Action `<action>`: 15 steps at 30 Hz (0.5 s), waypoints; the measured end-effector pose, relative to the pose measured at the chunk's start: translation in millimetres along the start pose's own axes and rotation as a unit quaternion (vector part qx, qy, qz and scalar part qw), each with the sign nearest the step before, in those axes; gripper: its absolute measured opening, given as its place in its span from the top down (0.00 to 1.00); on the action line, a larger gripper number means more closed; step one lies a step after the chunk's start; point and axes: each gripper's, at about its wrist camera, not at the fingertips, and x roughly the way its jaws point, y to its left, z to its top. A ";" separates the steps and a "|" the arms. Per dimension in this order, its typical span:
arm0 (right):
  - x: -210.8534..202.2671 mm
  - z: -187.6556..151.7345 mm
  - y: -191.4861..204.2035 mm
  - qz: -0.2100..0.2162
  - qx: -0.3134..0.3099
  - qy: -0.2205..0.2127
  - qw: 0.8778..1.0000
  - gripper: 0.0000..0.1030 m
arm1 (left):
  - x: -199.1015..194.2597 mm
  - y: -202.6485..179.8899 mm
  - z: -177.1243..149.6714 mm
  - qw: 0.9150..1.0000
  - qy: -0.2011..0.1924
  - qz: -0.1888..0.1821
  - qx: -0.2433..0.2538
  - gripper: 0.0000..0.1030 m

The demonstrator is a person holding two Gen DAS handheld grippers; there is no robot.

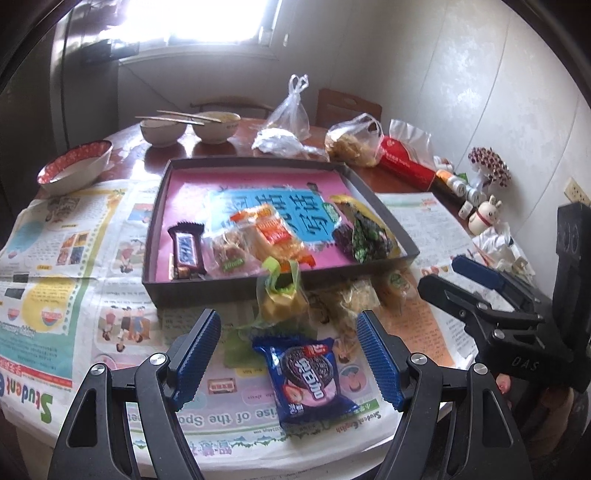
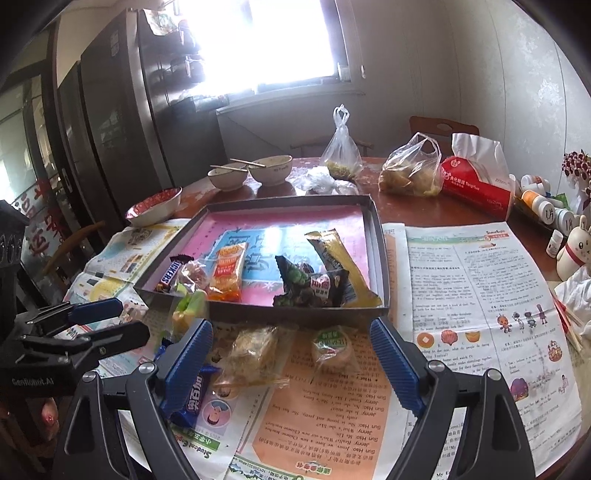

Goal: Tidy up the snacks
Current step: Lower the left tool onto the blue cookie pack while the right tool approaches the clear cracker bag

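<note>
Inside the tray (image 1: 384,218) several snacks already lie sorted, while near the table's front edge the blue cookie pack (image 1: 308,376), yellow sweet (image 1: 282,304) and clear-wrapped cakes (image 2: 255,349) wait, left gripper (image 1: 290,354) and right gripper (image 2: 291,365) both spread, grasping nothing

Your right hand-held gripper's (image 2: 291,354) left finger (image 2: 184,365) covers half the Oreo pack (image 2: 192,400). The yellow snack (image 1: 282,301) is motion-blurred, label unreadable. Box (image 2: 384,258) wall hides the tabletop behind it. Window (image 1: 207,18) is blown out.
</note>
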 end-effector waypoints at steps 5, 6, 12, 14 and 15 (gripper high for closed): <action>1.3 -3.2 -2.1 0.001 0.004 0.004 1.000 0.16 | 8.9 -4.4 -7.7 1.000 0.016 -0.001 0.007 0.25; 1.4 -3.3 -2.9 0.002 0.005 0.004 1.000 0.16 | 9.7 -5.0 -9.1 1.000 0.018 -0.001 0.008 0.25; 2.3 -5.3 -4.0 0.000 0.007 0.008 1.000 0.16 | 15.4 -8.5 -15.9 0.999 0.031 -0.001 0.015 0.25; 1.5 -6.5 -3.1 0.003 0.005 0.009 1.000 0.16 | 16.9 -10.0 -17.4 0.999 0.036 0.001 0.019 0.25; 1.6 -7.0 -2.0 0.005 0.004 0.010 1.000 0.16 | 17.6 -10.6 -18.0 0.999 0.038 0.001 0.021 0.25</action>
